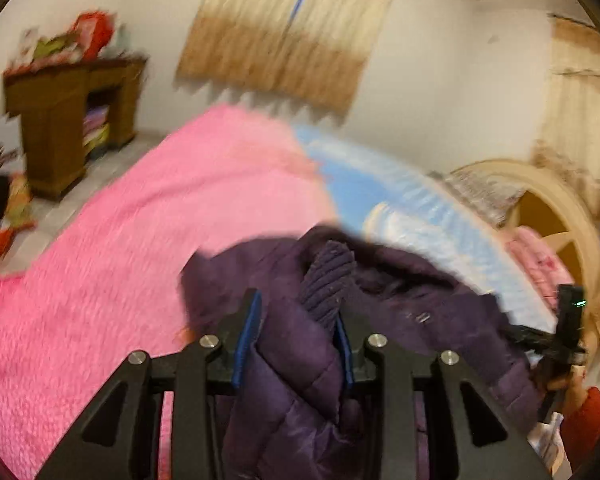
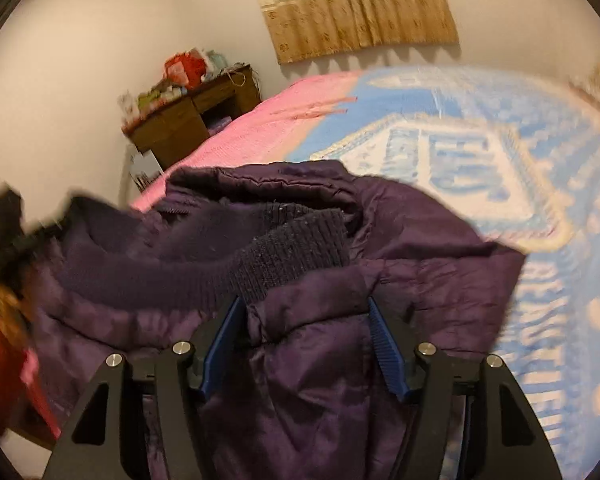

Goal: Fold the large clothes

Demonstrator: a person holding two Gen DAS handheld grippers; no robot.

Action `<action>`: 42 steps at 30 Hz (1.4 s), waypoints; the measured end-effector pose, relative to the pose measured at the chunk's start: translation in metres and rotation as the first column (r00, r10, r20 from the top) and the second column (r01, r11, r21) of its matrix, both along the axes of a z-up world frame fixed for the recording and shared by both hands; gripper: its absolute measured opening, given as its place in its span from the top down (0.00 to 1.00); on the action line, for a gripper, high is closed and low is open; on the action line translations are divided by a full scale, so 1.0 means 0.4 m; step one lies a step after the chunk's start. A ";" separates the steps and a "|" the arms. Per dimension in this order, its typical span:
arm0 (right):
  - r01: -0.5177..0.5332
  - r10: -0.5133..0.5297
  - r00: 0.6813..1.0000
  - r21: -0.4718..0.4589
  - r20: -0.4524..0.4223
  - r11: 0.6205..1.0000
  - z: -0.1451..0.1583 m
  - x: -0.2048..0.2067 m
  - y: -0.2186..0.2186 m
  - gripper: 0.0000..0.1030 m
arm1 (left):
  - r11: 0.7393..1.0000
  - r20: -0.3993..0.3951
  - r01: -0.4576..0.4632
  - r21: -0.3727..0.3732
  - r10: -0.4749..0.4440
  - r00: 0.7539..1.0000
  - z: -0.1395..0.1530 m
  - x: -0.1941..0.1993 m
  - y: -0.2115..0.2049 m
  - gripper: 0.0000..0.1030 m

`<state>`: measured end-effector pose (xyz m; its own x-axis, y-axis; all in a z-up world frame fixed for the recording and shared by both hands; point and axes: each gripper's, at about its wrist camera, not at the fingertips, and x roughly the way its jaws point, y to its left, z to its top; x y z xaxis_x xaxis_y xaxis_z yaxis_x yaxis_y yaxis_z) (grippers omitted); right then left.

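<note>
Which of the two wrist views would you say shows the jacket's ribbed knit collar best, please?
The right wrist view: the ribbed knit collar of the purple jacket runs broadly across the frame, with its texture visible. The left wrist view shows only a narrow upright strip of it.

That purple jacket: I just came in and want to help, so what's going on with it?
A person is handling the purple puffer jacket with two handheld grippers, over a bed covered by a pink blanket and a blue patterned blanket. The left gripper is clamped on quilted fabric beside the ribbed collar. The right gripper has a thicker bunch of the jacket between its pads. The jacket is bunched up, not yet folded.
</note>
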<state>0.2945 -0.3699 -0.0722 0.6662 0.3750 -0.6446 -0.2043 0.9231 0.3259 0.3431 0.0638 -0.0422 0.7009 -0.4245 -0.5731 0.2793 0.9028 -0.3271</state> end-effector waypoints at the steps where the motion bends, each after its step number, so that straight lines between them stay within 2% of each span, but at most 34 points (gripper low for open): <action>1: 0.007 -0.007 1.000 0.026 -0.007 1.000 -0.006 0.004 -0.005 0.38 | 1.000 -0.035 -0.006 0.024 0.007 0.999 -0.030 0.012 -0.008 0.65; 2: 0.013 -0.013 1.000 0.045 -0.015 0.999 -0.013 0.007 -0.006 0.38 | 0.999 -0.048 -0.009 0.042 0.011 0.999 -0.047 0.015 -0.016 0.65; 3: 0.023 -0.022 0.999 0.057 -0.026 0.998 -0.021 0.010 -0.009 0.43 | 0.999 -0.050 -0.010 0.051 0.012 0.999 -0.056 0.015 -0.022 0.64; 4: 0.032 -0.031 0.999 0.046 -0.023 0.998 -0.022 0.013 -0.004 0.52 | 0.998 -0.050 -0.020 0.064 0.023 0.998 -0.065 0.017 -0.027 0.59; 5: 0.041 -0.041 0.999 0.018 -0.020 0.999 -0.021 0.009 0.004 0.57 | 0.997 -0.052 -0.035 0.073 0.038 0.998 -0.069 0.017 -0.031 0.54; 6: 0.050 -0.050 0.999 -0.022 -0.005 0.999 -0.014 0.002 0.017 0.66 | 0.996 -0.054 -0.039 0.076 0.043 0.998 -0.072 0.019 -0.039 0.52; 7: 0.062 -0.062 0.998 -0.051 0.016 0.997 -0.002 -0.009 0.025 0.73 | 0.995 -0.050 -0.042 0.091 0.047 0.998 -0.070 0.018 -0.044 0.52; 8: 0.078 -0.075 0.996 -0.088 0.040 0.993 0.013 -0.024 0.036 0.75 | 0.994 -0.041 -0.040 0.104 0.045 0.998 -0.065 0.013 -0.050 0.56; 9: 0.090 -0.082 0.994 -0.121 0.067 0.989 0.029 -0.043 0.048 0.77 | 0.994 -0.026 -0.035 0.102 0.038 0.999 -0.052 0.002 -0.051 0.62; 11: 0.115 -0.093 0.986 -0.162 0.138 0.980 0.072 -0.100 0.061 0.78 | 0.998 -0.003 -0.025 0.056 0.025 1.000 -0.025 -0.023 -0.042 0.65; 13: 0.130 -0.100 0.975 -0.145 0.197 0.981 0.122 -0.159 0.061 0.78 | 1.000 0.017 -0.009 -0.006 0.009 1.000 0.020 -0.048 -0.023 0.66; 16: 0.157 -0.116 0.952 -0.126 0.283 0.980 0.205 -0.205 0.059 0.78 | 0.999 0.087 -0.006 -0.040 0.010 0.996 0.099 -0.063 -0.030 0.66; 20: 0.209 -0.166 0.916 -0.083 0.366 0.974 0.309 -0.162 0.042 0.78 | 0.990 0.124 -0.061 -0.125 0.076 0.989 0.193 0.008 -0.037 0.66; 23: 0.276 -0.237 0.899 -0.057 0.368 0.960 0.343 -0.050 0.015 0.78 | 0.981 0.096 -0.124 -0.148 0.139 0.986 0.206 0.121 -0.048 0.66; 25: 0.320 -0.281 0.892 -0.056 0.354 0.946 0.331 0.039 0.000 0.78 | 0.975 0.053 -0.168 -0.148 0.177 0.983 0.183 0.204 -0.058 0.66; 27: 0.367 -0.317 0.892 -0.109 0.322 0.924 0.284 0.130 -0.004 0.78 | 0.969 0.002 -0.220 -0.110 0.222 0.975 0.126 0.279 -0.072 0.66; 30: 0.391 -0.356 0.911 -0.165 0.205 0.905 0.165 0.228 -0.016 0.78 | 0.958 -0.119 -0.285 0.010 0.284 0.951 -0.004 0.374 -0.113 0.65; 31: 0.392 -0.364 0.916 -0.178 0.170 0.903 0.121 0.245 -0.024 0.78 | 0.954 -0.164 -0.295 0.046 0.298 0.940 -0.055 0.397 -0.119 0.63; 33: 0.401 -0.392 0.916 -0.192 0.083 0.896 0.030 0.275 -0.045 0.75 | 0.941 -0.254 -0.332 0.064 0.337 0.906 -0.148 0.426 -0.101 0.50; 34: 0.407 -0.404 0.913 -0.155 0.048 0.900 0.003 0.280 -0.065 0.70 | 0.931 -0.302 -0.362 0.035 0.356 0.884 -0.185 0.434 -0.074 0.33; 35: 0.418 -0.420 0.908 -0.089 0.004 0.904 -0.015 0.284 -0.096 0.66 | 0.925 -0.332 -0.380 -0.010 0.355 0.874 -0.201 0.437 -0.051 0.31; 36: 0.440 -0.441 0.897 -0.044 -0.019 0.897 -0.022 0.285 -0.125 0.56 | 0.919 -0.340 -0.390 -0.063 0.347 0.874 -0.204 0.436 -0.032 0.31; 37: 0.454 -0.454 0.890 -0.018 -0.038 0.891 -0.030 0.288 -0.141 0.48 | 0.917 -0.337 -0.393 -0.074 0.347 0.875 -0.204 0.430 -0.029 0.31; 40: 0.465 -0.456 0.884 0.083 -0.107 0.881 -0.064 0.291 -0.187 0.47 | 0.923 -0.317 -0.385 -0.002 0.365 0.875 -0.198 0.427 -0.052 0.31; 42: 0.468 -0.456 0.882 0.112 -0.115 0.876 -0.073 0.288 -0.195 0.47 | 0.923 -0.316 -0.385 0.015 0.369 0.874 -0.198 0.431 -0.059 0.30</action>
<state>0.4097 -0.4480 -0.1013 0.7314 0.1233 -0.6707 0.2681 0.8524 0.4490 0.5154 0.0402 -0.1215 0.6057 -0.1950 -0.7715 -0.2005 0.9009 -0.3850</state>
